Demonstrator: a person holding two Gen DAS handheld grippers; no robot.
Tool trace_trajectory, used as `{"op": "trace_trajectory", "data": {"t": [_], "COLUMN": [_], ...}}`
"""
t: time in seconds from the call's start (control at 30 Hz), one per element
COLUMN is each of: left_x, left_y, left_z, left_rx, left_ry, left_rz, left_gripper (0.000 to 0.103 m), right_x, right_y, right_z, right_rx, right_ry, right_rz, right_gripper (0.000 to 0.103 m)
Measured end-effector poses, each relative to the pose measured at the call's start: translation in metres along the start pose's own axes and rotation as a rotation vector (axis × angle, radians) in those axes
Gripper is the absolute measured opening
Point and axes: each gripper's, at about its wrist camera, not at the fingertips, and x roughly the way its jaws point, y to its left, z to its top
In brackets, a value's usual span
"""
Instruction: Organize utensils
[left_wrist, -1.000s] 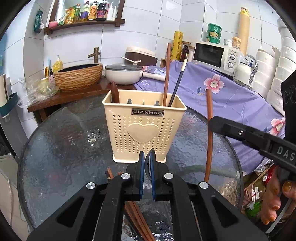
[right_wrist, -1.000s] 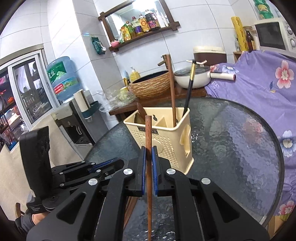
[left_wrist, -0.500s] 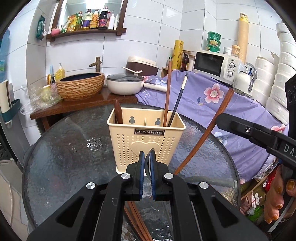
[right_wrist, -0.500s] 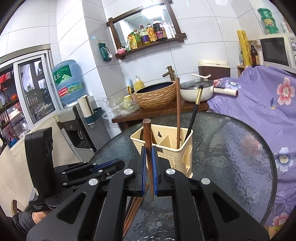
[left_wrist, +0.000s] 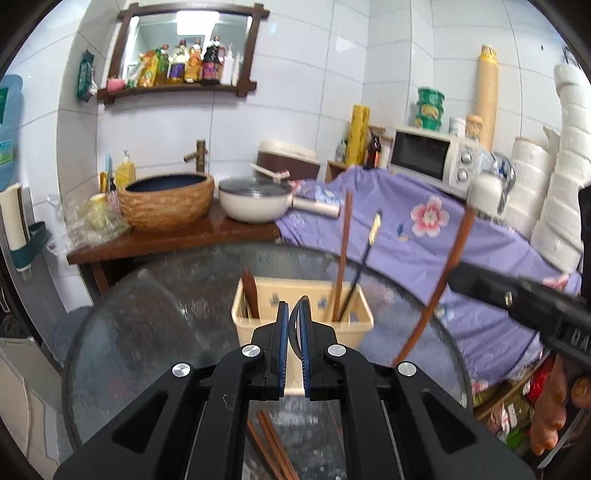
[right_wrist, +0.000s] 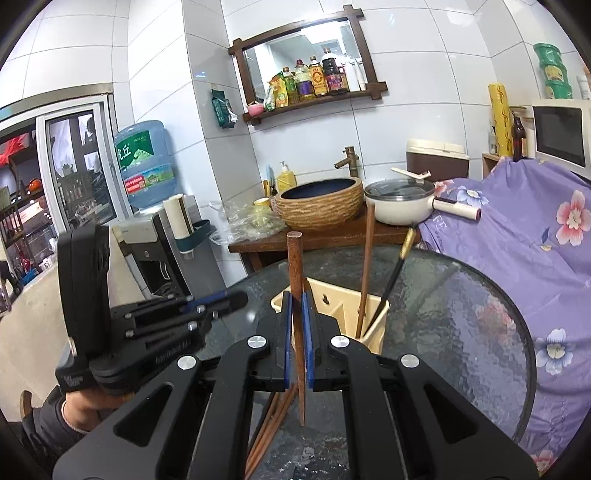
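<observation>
A cream utensil holder (left_wrist: 332, 325) stands on the round glass table (left_wrist: 147, 325). It holds a brown chopstick (left_wrist: 341, 258), a black chopstick (left_wrist: 360, 273) and a brown handle (left_wrist: 250, 295). My right gripper (right_wrist: 296, 339) is shut on a brown chopstick (right_wrist: 295, 266), held above the table in front of the holder (right_wrist: 369, 314); this chopstick shows tilted in the left wrist view (left_wrist: 439, 288). My left gripper (left_wrist: 292, 347) is shut on a thin metal utensil (left_wrist: 294, 325), seen edge-on. Loose brown chopsticks (left_wrist: 273, 446) lie on the table below both grippers (right_wrist: 269, 424).
A wooden counter (left_wrist: 173, 240) behind the table carries a woven basin (left_wrist: 166, 199) and a white pot (left_wrist: 255, 199). A purple flowered cloth (left_wrist: 424, 236) covers furniture at the right, with a microwave (left_wrist: 428, 158). A water dispenser (right_wrist: 147, 206) stands at the left.
Both grippers have risen, so the holder sits lower and smaller in view. The right gripper's chopstick has lifted with it and stays tilted in the left wrist view.
</observation>
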Motion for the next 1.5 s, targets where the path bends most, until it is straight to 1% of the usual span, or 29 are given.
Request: {"op": "trace_trajectory", "data": {"t": [0.1, 0.17, 0.23, 0.3, 0.33, 0.4, 0.5, 0.57, 0.67, 0.73, 0.8, 0.93, 1.03, 1.1, 1.17, 1.2, 1.23, 1.3, 1.43, 1.5], "left_x": [-0.004, -0.002, 0.002, 0.008, 0.012, 0.024, 0.040, 0.060, 0.080, 0.091, 0.096, 0.096, 0.100, 0.102, 0.103, 0.102, 0.101, 0.100, 0.099, 0.091], "left_y": [0.001, 0.004, 0.007, 0.010, 0.011, 0.014, 0.019, 0.025, 0.024, 0.026, 0.030, 0.033, 0.036, 0.035, 0.034, 0.033, 0.032, 0.031, 0.029, 0.030], "left_z": [0.026, 0.040, 0.056, 0.067, 0.074, 0.085, 0.094, 0.096, 0.085, 0.076, 0.070, 0.063, 0.061, 0.058, 0.056, 0.056, 0.057, 0.057, 0.055, 0.055], "left_rx": [0.005, -0.007, -0.024, -0.037, -0.039, -0.042, -0.051, -0.062, -0.033, -0.026, -0.035, -0.011, -0.028, -0.021, -0.016, -0.015, -0.013, -0.013, 0.001, -0.016], "left_ry": [-0.059, -0.084, -0.122, -0.152, -0.176, -0.196, -0.207, -0.180, -0.174, -0.144, -0.123, -0.132, -0.114, -0.103, -0.104, -0.107, -0.112, -0.118, -0.154, -0.200], "left_rz": [0.041, 0.058, 0.095, 0.123, 0.153, 0.194, 0.229, 0.264, 0.327, 0.319, 0.305, 0.306, 0.300, 0.302, 0.297, 0.295, 0.294, 0.293, 0.327, 0.334], "left_gripper": [0.006, 0.006, 0.006, 0.006, 0.006, 0.006, 0.006, 0.006, 0.006, 0.006, 0.006, 0.006, 0.006, 0.006, 0.006, 0.006, 0.006, 0.006, 0.006, 0.006], "right_x": [-0.004, -0.006, -0.008, -0.008, -0.007, -0.004, 0.002, 0.015, 0.029, 0.038, 0.054, 0.087, 0.100, 0.107, 0.110, 0.109, 0.108, 0.103, 0.095, 0.091], "right_y": [0.006, 0.009, 0.011, 0.012, 0.013, 0.013, 0.011, 0.004, -0.006, -0.010, -0.010, -0.011, -0.012, -0.010, -0.009, -0.009, -0.009, -0.011, -0.021, -0.025], "right_z": [0.022, 0.040, 0.053, 0.069, 0.077, 0.091, 0.106, 0.109, 0.094, 0.080, 0.061, 0.010, -0.020, -0.040, -0.051, -0.058, -0.062, -0.065, -0.067, -0.066], "right_rx": [-0.019, -0.027, -0.034, -0.044, -0.045, -0.050, -0.061, -0.029, -0.002, -0.002, -0.028, -0.045, -0.026, -0.023, -0.019, -0.018, -0.019, -0.009, 0.034, 0.034], "right_ry": [-0.019, -0.032, -0.048, -0.063, -0.067, -0.078, -0.100, -0.067, -0.036, -0.016, 0.054, 0.204, 0.257, 0.307, 0.330, 0.327, 0.319, 0.294, 0.274, 0.257], "right_rz": [-0.003, -0.007, -0.014, -0.026, -0.029, -0.045, -0.071, -0.063, -0.051, -0.052, -0.035, -0.032, -0.030, -0.002, 0.012, 0.007, 0.000, -0.005, -0.005, -0.009], "right_gripper": [0.006, 0.006, 0.006, 0.001, 0.001, 0.001, 0.001, 0.001, 0.001, 0.001, 0.001, 0.003, 0.003, 0.005, 0.019, 0.037, 0.048, 0.050, 0.052, 0.055]}}
